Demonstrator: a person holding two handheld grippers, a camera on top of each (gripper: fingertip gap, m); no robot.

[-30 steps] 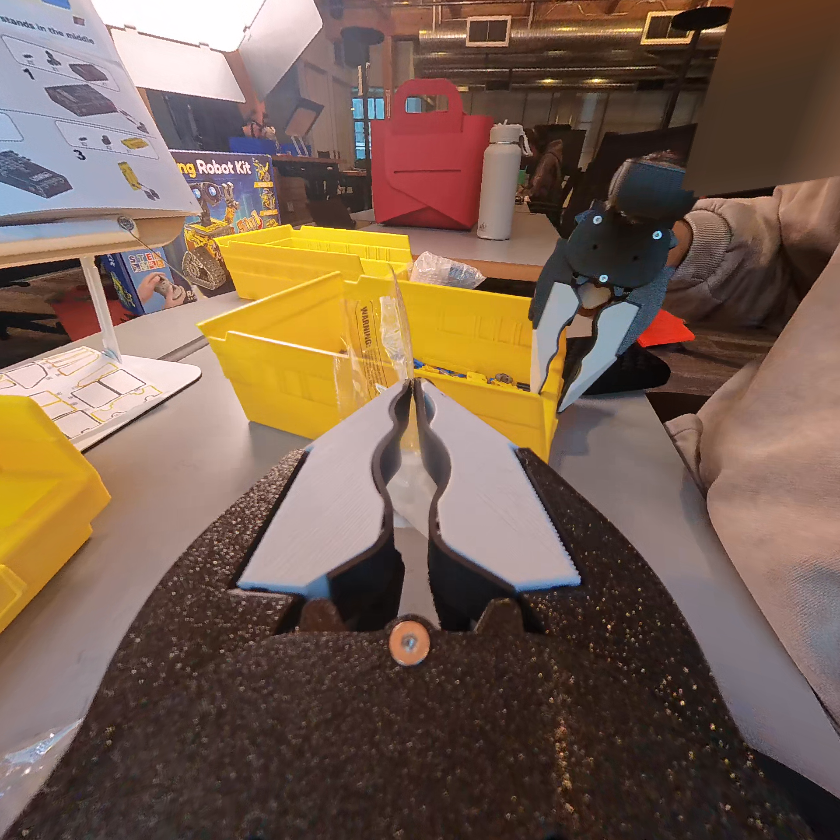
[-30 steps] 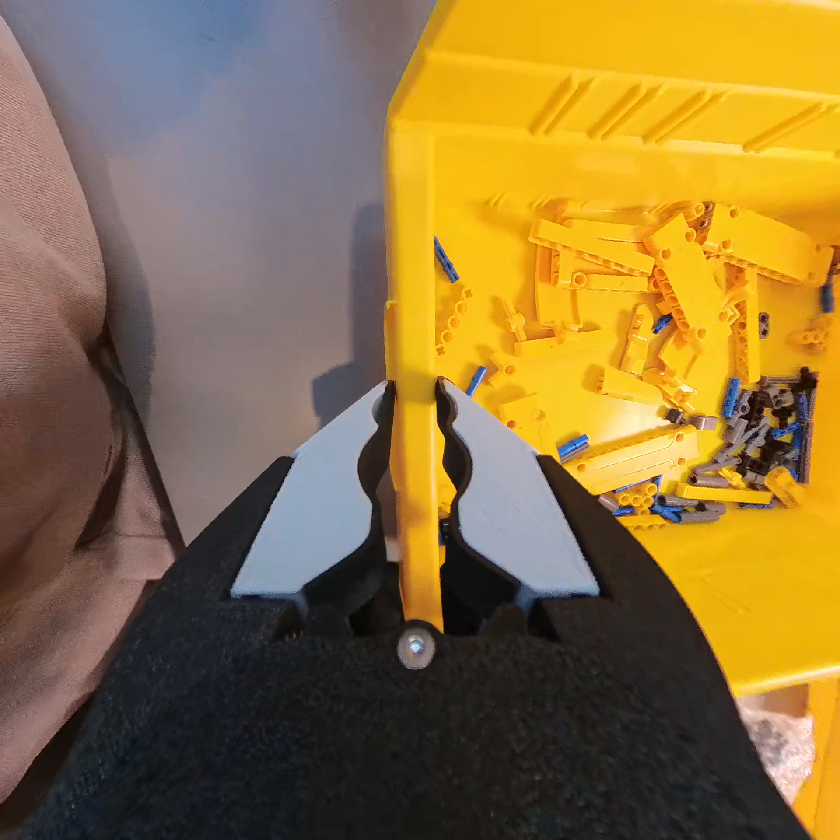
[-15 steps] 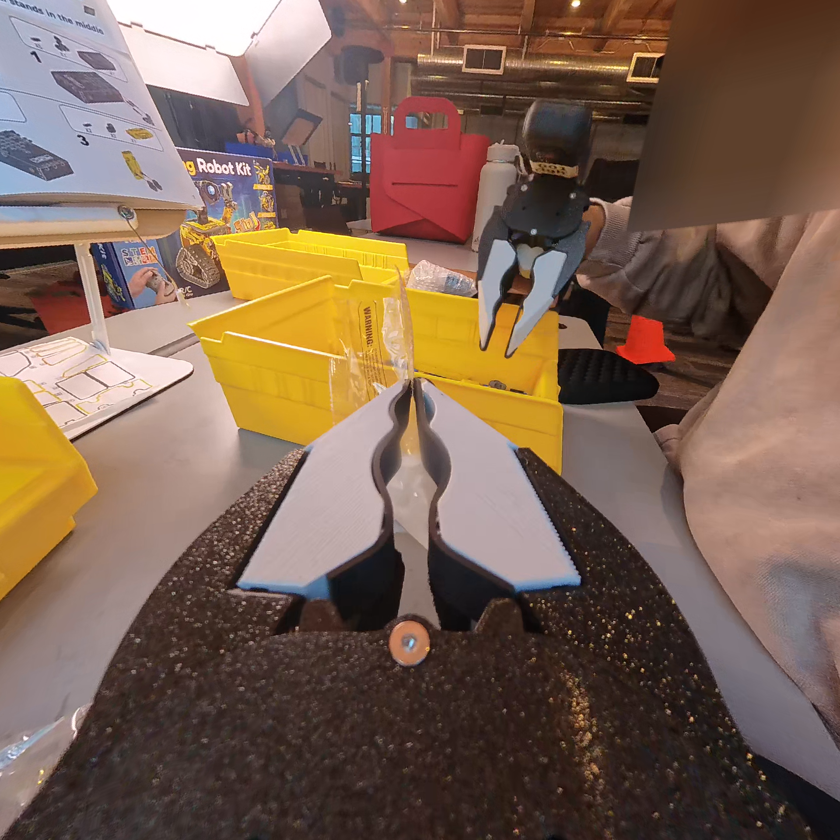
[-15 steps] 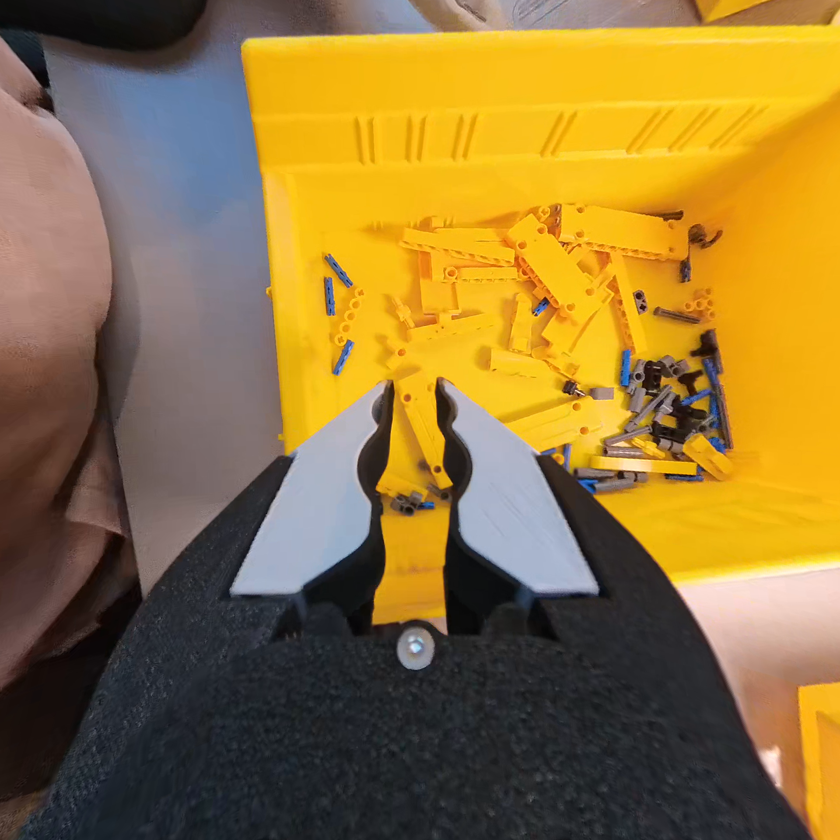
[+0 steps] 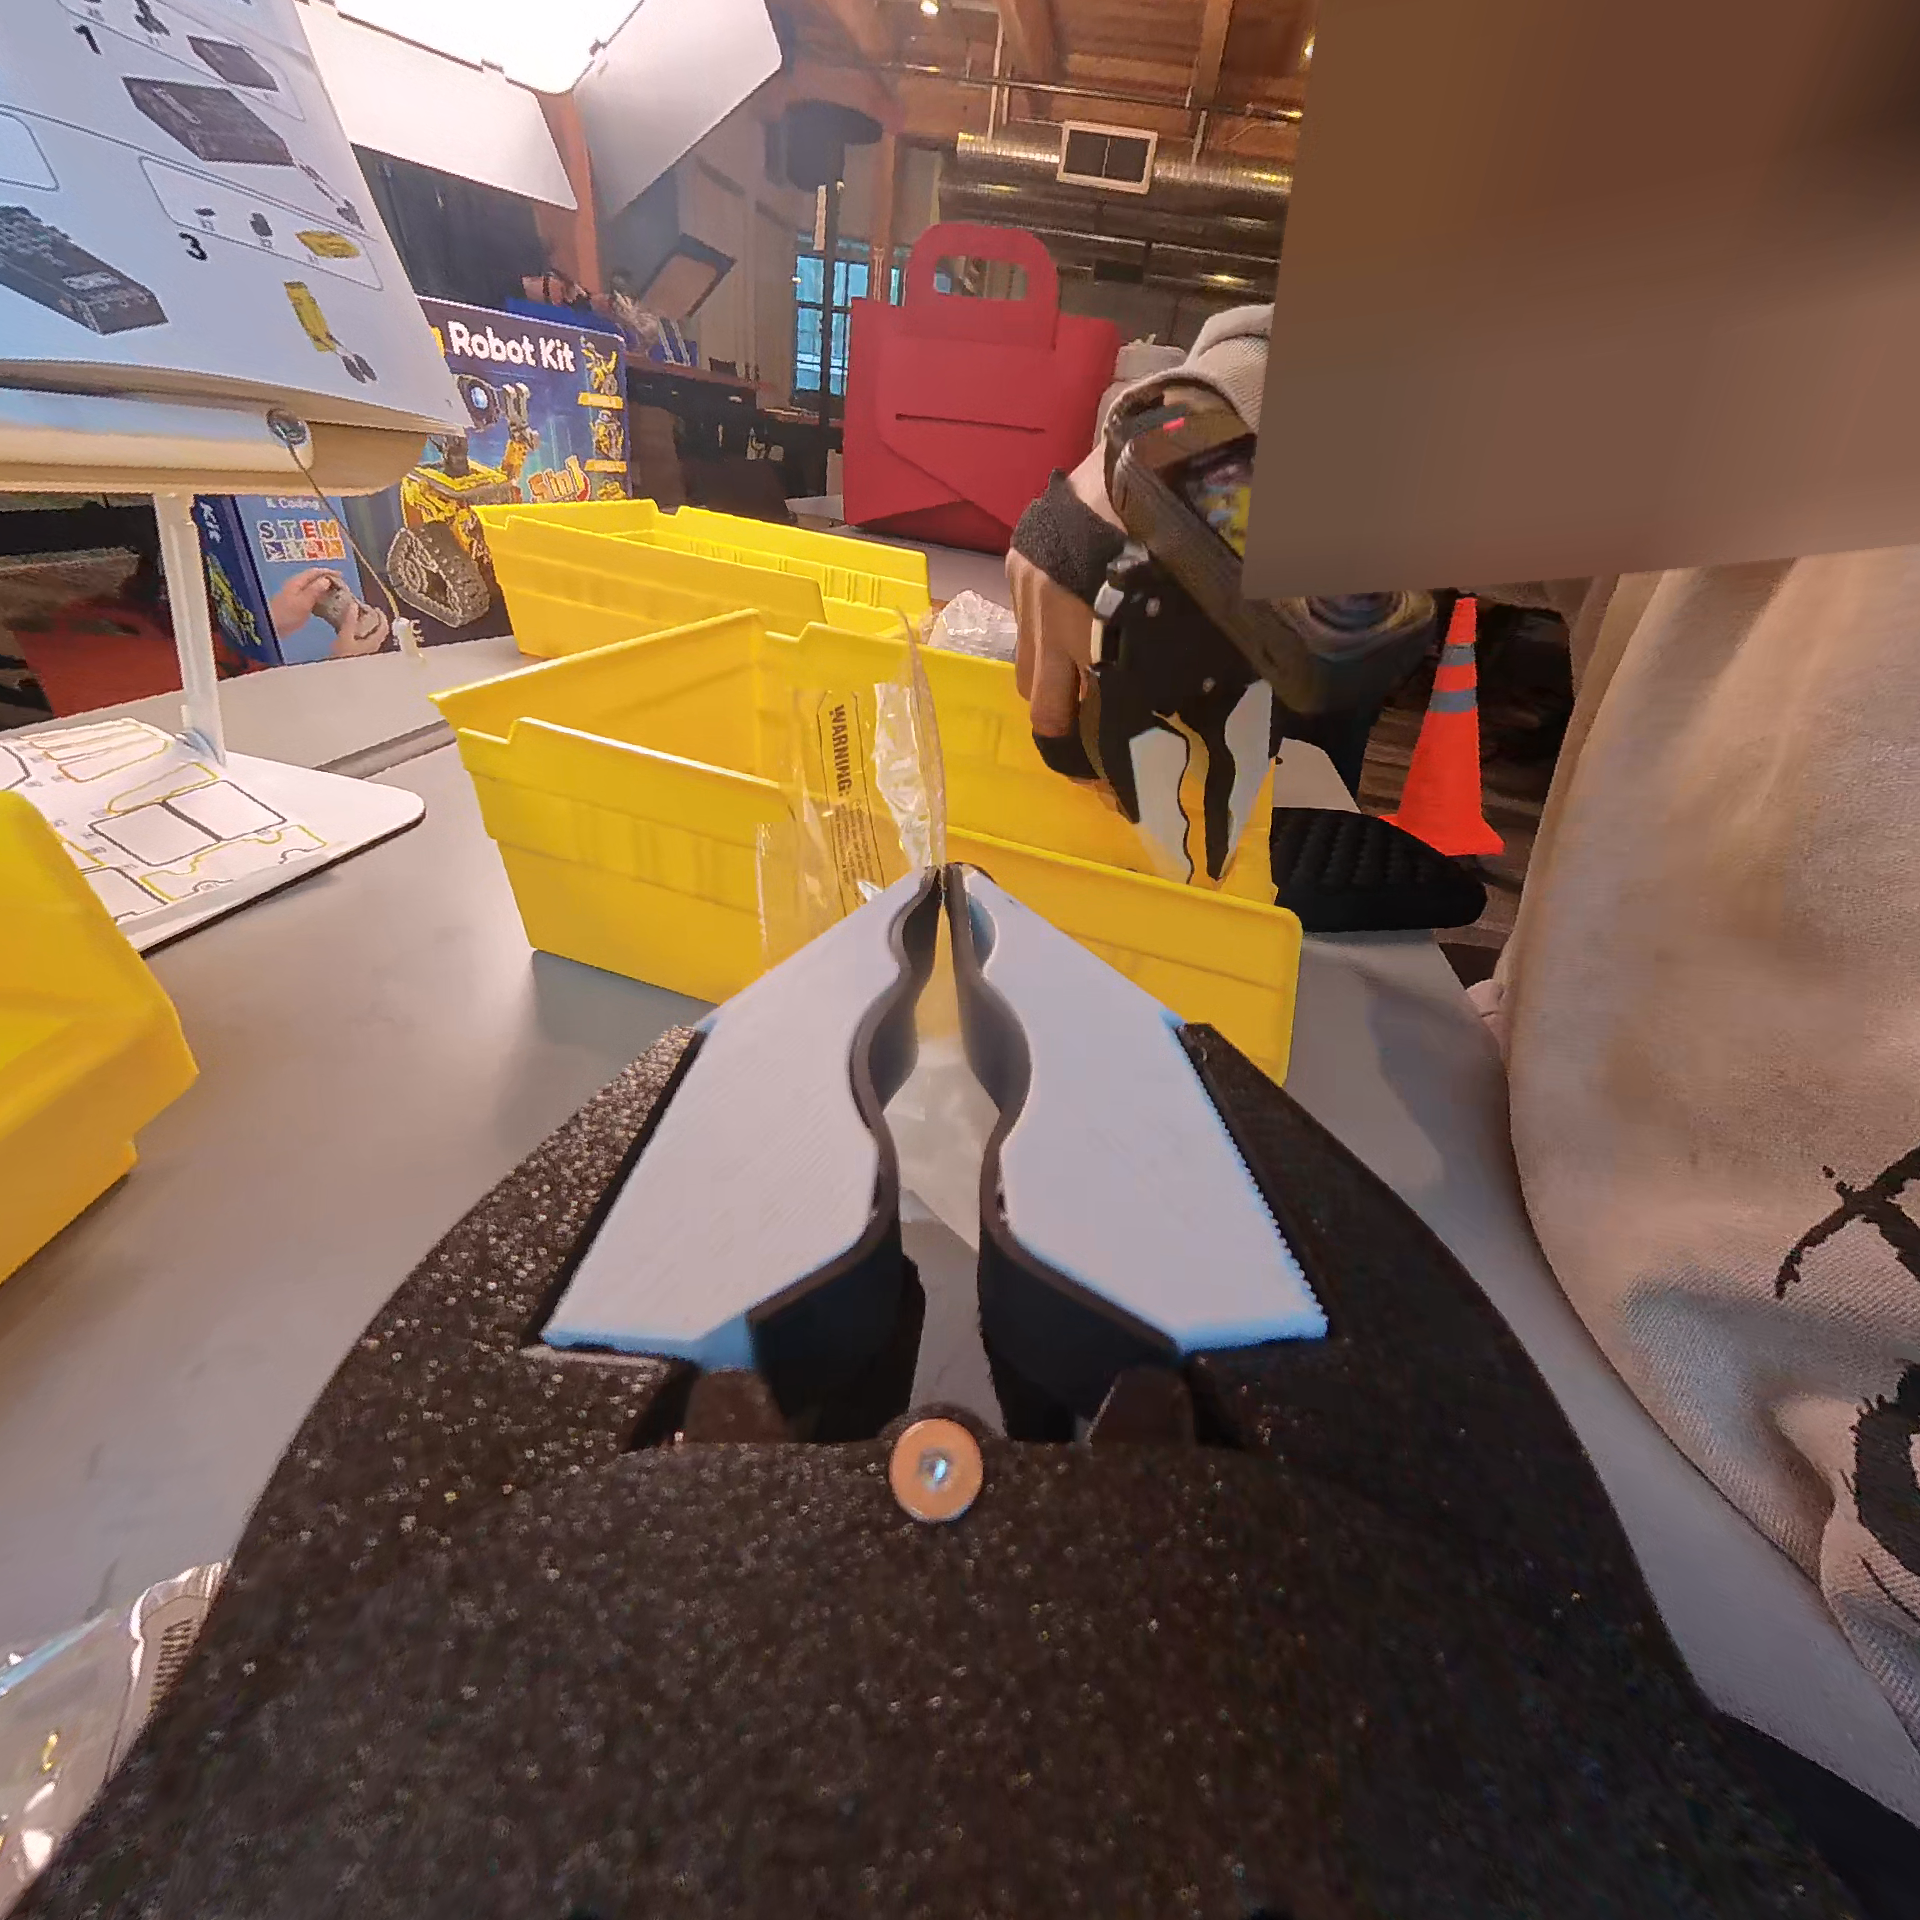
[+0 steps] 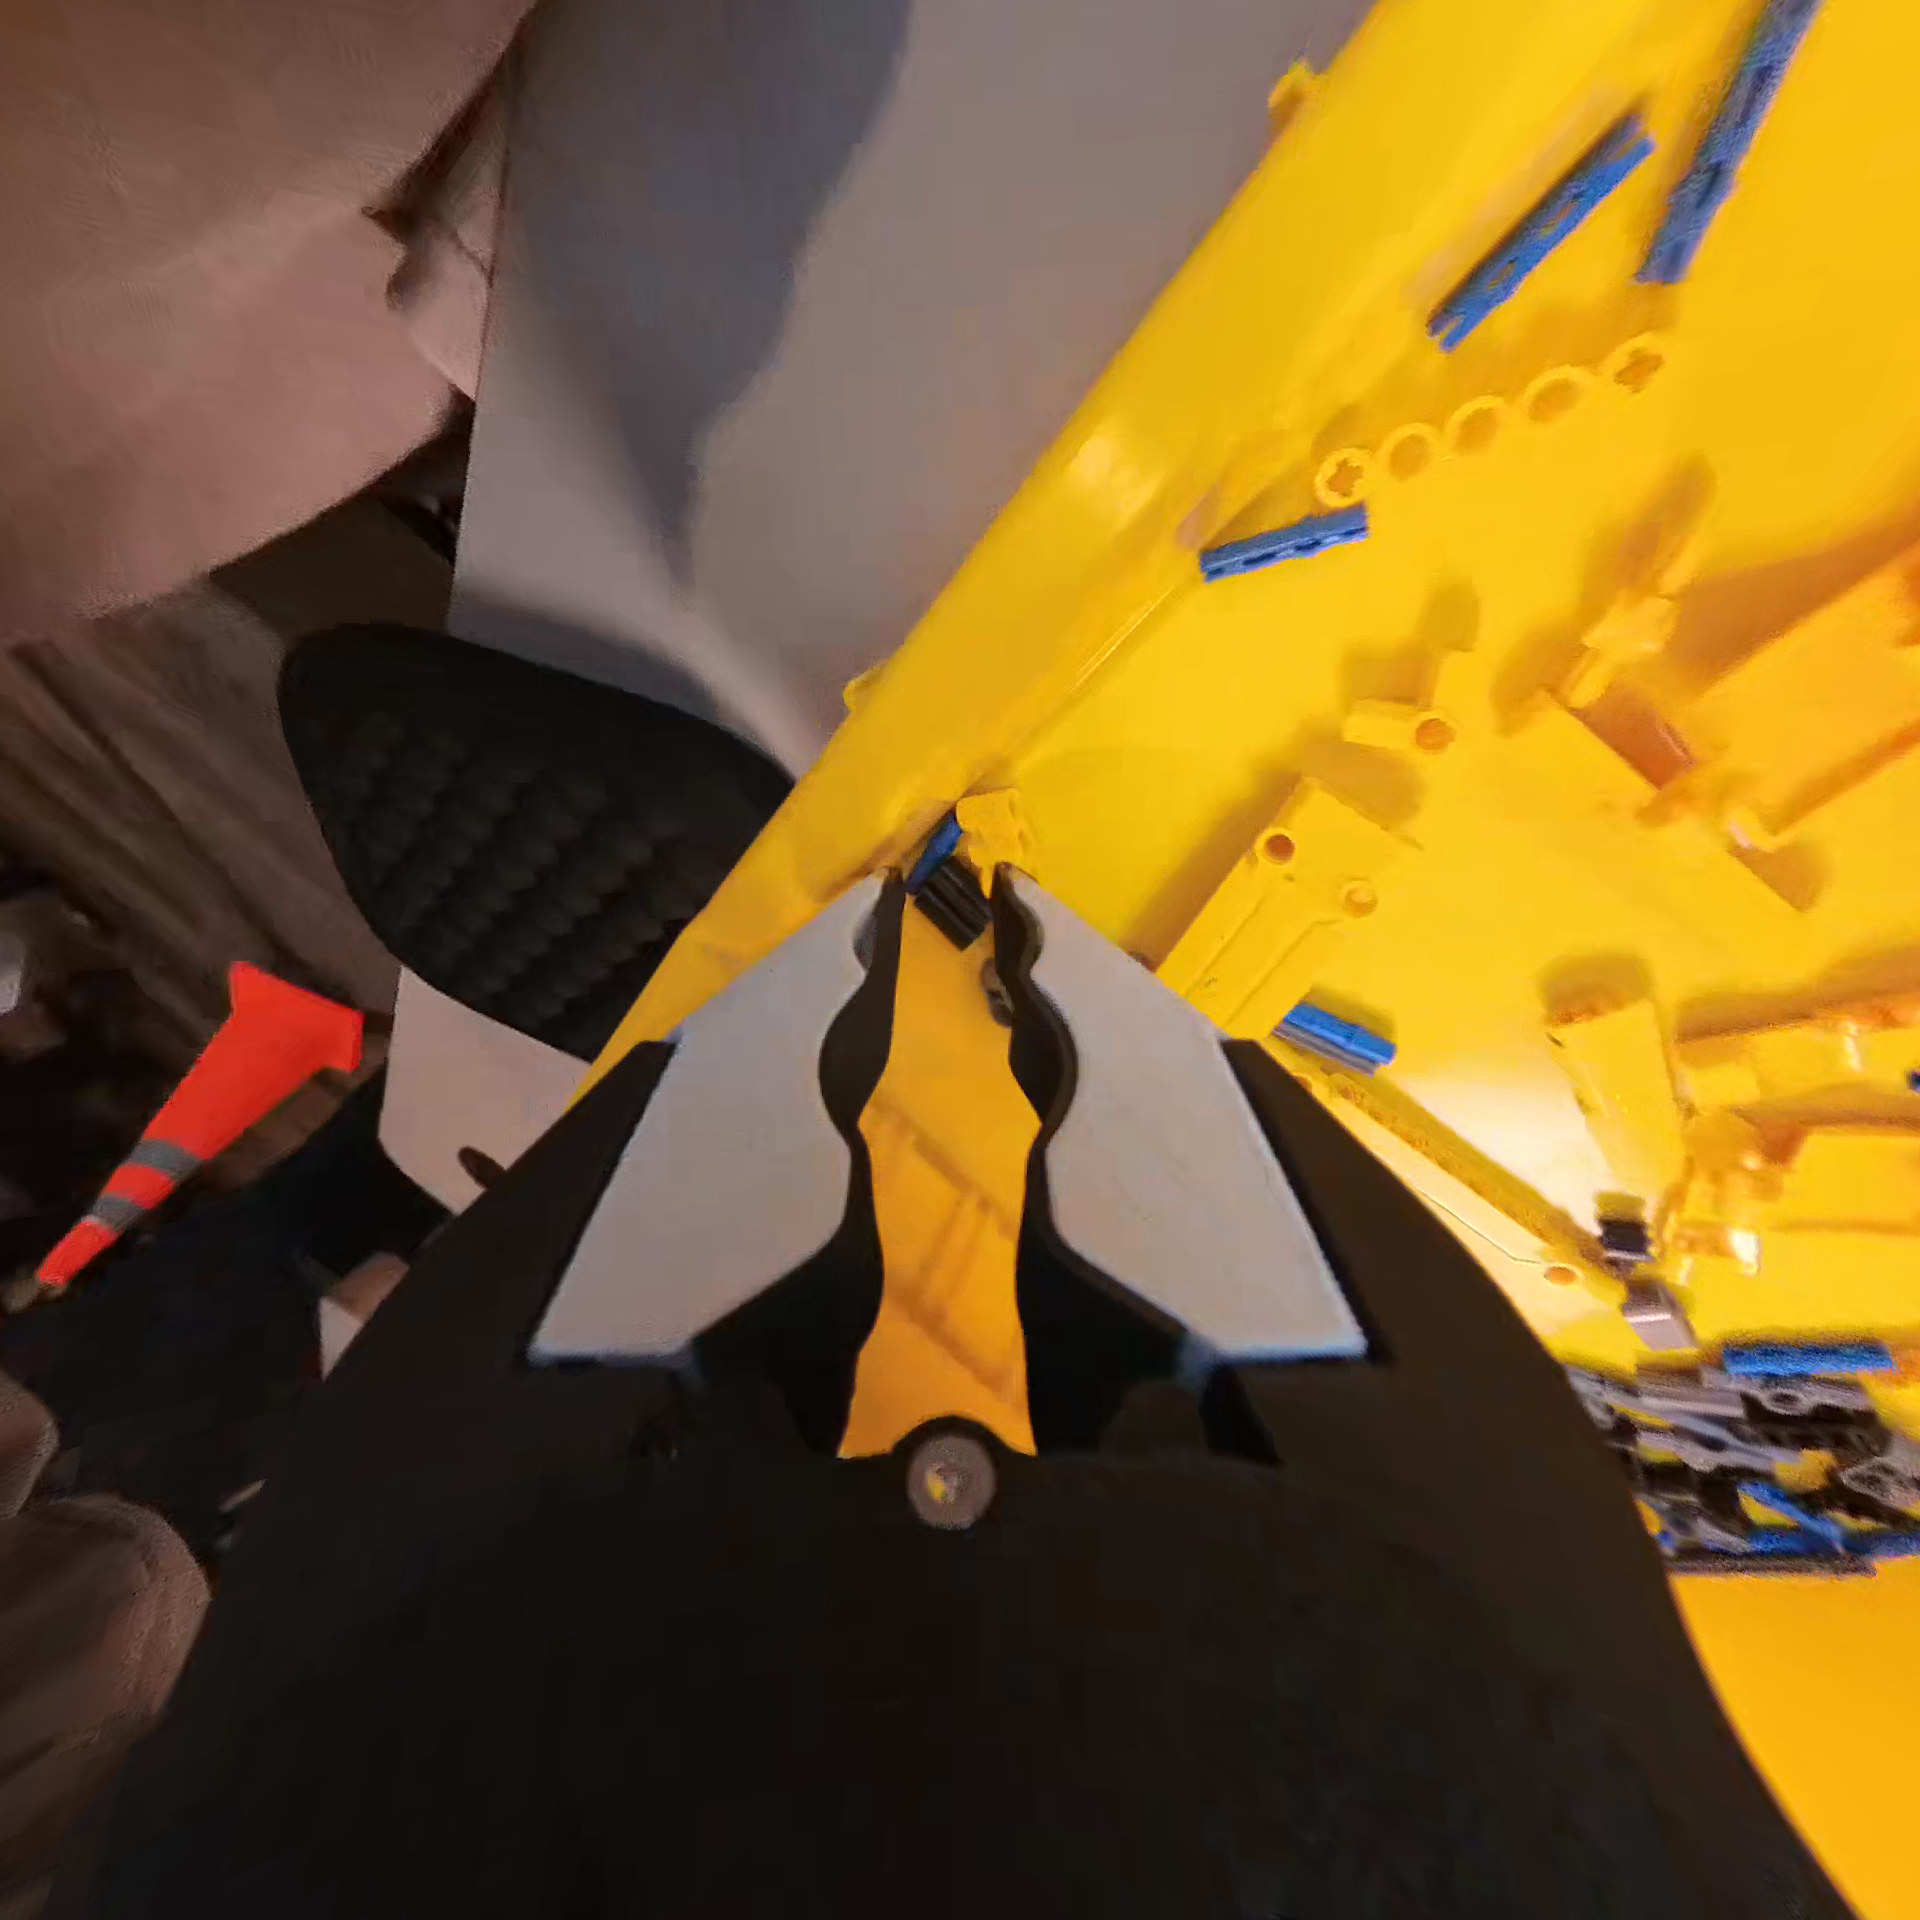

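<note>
Left gripper (image 5: 943,883): fingers pressed together, pinching clear crinkled plastic bag (image 5: 868,790), which stands upright above tips, clear of grey table (image 5: 343,1039).

Right gripper (image 6: 940,883): tips slightly spread, dipped into yellow plastic bin (image 6: 1039,582) corner, straddling small black-and-blue connector pin (image 6: 948,894); contact unclear. Loose yellow beams (image 6: 1299,883) just beyond.

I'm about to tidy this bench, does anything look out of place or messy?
Mostly no. One clear plastic bag is pinched upright in the shut left gripper rather than lying flat, and another crumpled clear bag lies loose on the grey table beside it. The small parts sit inside the yellow bin; none look spilled.
</note>
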